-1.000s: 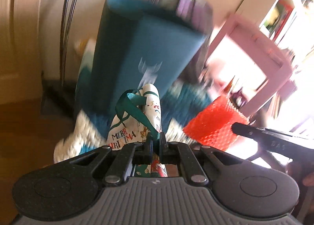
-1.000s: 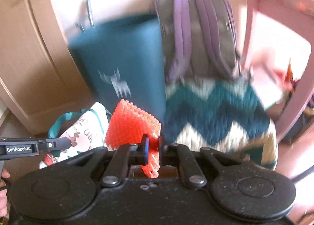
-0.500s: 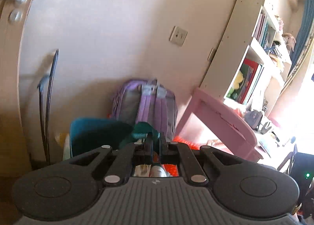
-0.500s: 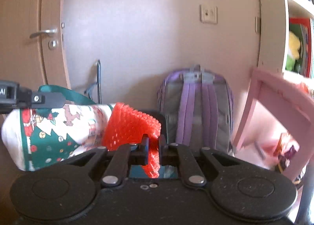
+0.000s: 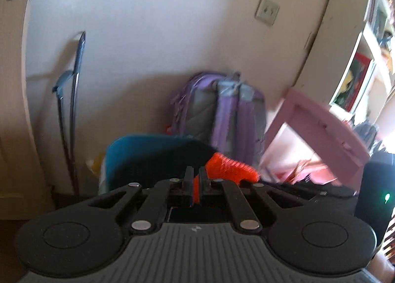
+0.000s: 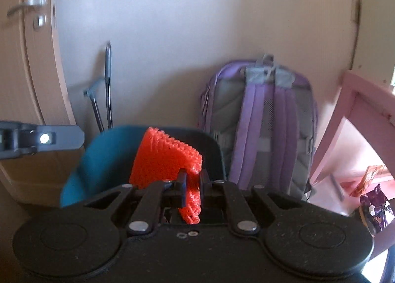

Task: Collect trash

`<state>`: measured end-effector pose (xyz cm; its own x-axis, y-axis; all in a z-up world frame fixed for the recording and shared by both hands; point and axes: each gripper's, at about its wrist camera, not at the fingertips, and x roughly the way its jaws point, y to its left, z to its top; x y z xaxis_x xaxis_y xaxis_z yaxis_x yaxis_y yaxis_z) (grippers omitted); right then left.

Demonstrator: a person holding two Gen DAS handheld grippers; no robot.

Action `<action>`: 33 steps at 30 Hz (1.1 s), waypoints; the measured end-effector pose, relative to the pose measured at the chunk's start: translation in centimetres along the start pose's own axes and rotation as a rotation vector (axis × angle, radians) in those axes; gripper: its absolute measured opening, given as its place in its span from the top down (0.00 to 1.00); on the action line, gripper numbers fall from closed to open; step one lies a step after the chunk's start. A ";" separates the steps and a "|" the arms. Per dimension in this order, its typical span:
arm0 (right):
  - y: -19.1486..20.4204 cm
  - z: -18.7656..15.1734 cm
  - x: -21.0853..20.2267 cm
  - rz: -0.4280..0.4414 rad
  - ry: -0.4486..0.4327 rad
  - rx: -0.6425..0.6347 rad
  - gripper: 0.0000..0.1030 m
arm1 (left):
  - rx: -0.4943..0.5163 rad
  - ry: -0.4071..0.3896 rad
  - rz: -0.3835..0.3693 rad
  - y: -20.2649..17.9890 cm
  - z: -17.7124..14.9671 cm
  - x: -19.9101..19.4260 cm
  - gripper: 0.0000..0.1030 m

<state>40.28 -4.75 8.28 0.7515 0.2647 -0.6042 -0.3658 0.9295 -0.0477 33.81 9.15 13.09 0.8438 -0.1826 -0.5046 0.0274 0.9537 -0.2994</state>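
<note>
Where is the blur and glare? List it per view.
Left wrist view: motion blur smears the purple backpack and pink chair; glare washes out the right edge. Right wrist view: sharper, orange mesh crisp, glare beneath the pink chair; fisheye bows the door.

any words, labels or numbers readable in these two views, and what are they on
None can be read.
Books on the shelf: covers show only colours, too blurred.
Purple wrapper by the pink furniture: print too small.
Left gripper side plate: no lettering visible.
Small mark on the left gripper's grey housing: a logo, not text.
</note>
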 end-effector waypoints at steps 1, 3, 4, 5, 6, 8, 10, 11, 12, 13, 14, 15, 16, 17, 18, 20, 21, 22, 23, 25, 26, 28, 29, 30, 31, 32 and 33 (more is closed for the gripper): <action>0.0 -0.2 0.4 0.000 0.008 0.005 0.87 | 0.003 0.017 0.008 0.3 -0.4 0.5 0.96; 0.0 -0.7 1.0 0.006 0.034 0.009 0.85 | 0.005 0.047 0.015 0.7 -0.9 1.4 0.96; 0.1 -0.9 1.0 0.003 0.035 0.013 0.85 | 0.005 0.061 0.027 0.8 -1.2 1.8 0.96; 0.0 -1.1 1.0 -0.001 0.036 0.017 0.84 | 0.001 0.073 0.032 1.0 -1.4 2.1 0.96; 0.0 -1.2 0.9 -0.001 0.041 0.018 0.83 | -0.003 0.085 0.028 1.1 -1.8 2.4 0.96; -0.1 -1.3 1.0 0.007 0.057 0.021 0.82 | 0.004 0.100 0.037 1.0 -2.3 2.6 0.96; -0.2 -1.5 0.5 0.005 0.056 0.021 0.75 | 0.008 0.111 0.044 0.8 -2.6 2.7 0.96; -0.3 -1.6 0.3 0.005 0.057 0.019 0.70 | 0.006 0.118 0.040 0.8 -2.7 2.8 0.96; -0.3 -1.7 0.0 0.005 0.056 0.017 0.69 | 0.005 0.124 0.041 0.6 -2.7 2.7 0.96; -0.4 -1.8 -0.3 0.005 0.056 0.015 0.69 | 0.008 0.127 0.048 0.5 -2.8 2.6 0.96; -0.5 -1.8 -0.7 0.004 0.053 0.012 0.68 | 0.013 0.129 0.053 0.3 -2.9 2.4 0.96; -0.6 -2.0 -1.3 0.006 0.048 0.012 0.66 | 0.016 0.130 0.055 0.1 -3.0 2.3 0.95; -0.7 -2.0 -1.7 0.012 0.046 0.013 0.65 | 0.019 0.131 0.058 0.0 -3.1 2.1 0.95; -0.8 -2.2 -2.3 0.019 0.044 0.014 0.63 | 0.023 0.135 0.059 -0.2 -3.2 1.9 0.95; -1.0 -2.3 -2.8 0.020 0.041 0.013 0.63 | 0.026 0.137 0.060 -0.4 -3.3 1.6 0.95; -1.2 -2.5 -3.9 0.022 0.031 0.013 0.60 | 0.030 0.139 0.064 -0.7 -3.6 1.1 0.95; -1.4 -2.7 -4.6 0.028 0.026 0.017 0.59 | 0.032 0.138 0.063 -0.9 -3.8 0.7 0.95; -1.6 -2.8 -5.1 0.032 0.022 0.022 0.59 | 0.035 0.137 0.063 -1.1 -3.9 0.4 0.95; -1.7 -3.0 -5.7 0.037 0.020 0.025 0.58 | 0.040 0.137 0.065 -1.3 -4.1 0.1 0.94; -1.9 -3.4 -6.8 0.049 0.016 0.029 0.57 | 0.046 0.137 0.068 -1.7 -4.4 -0.6 0.90; -2.0 -3.6 -7.3 0.052 0.013 0.029 0.56 | 0.047 0.135 0.068 -1.8 -4.5 -1.0 0.84; -2.1 -4.0 -8.3 0.063 0.009 0.028 0.56 | 0.048 0.128 0.074 -2.1 -4.9 -1.8 0.69; -2.2 -4.2 -8.8 0.066 0.007 0.029 0.55 | 0.047 0.121 0.078 -2.2 -5.0 -2.2 0.55; -2.2 -4.4 -9.3 0.069 0.004 0.028 0.54 | 0.045 0.109 0.082 -2.3 -5.1 -2.7 0.42; -2.3 -4.5 -9.7 0.075 0.002 0.027 0.54 | 0.047 0.094 0.083 -2.4 -5.3 -3.2 0.39; -2.3 -4.7 -10.2 0.079 -0.002 0.025 0.54 | 0.054 0.082 0.084 -2.5 -5.4 -3.7 0.38; -2.4 -5.0 -10.7 0.081 -0.006 0.024 0.53 | 0.061 0.080 0.087 -2.6 -5.6 -4.1 0.37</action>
<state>30.39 -11.10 10.92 0.7233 0.3411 -0.6005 -0.4128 0.9106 0.0201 27.28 6.06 11.40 0.7994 -0.1150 -0.5898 -0.0093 0.9790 -0.2036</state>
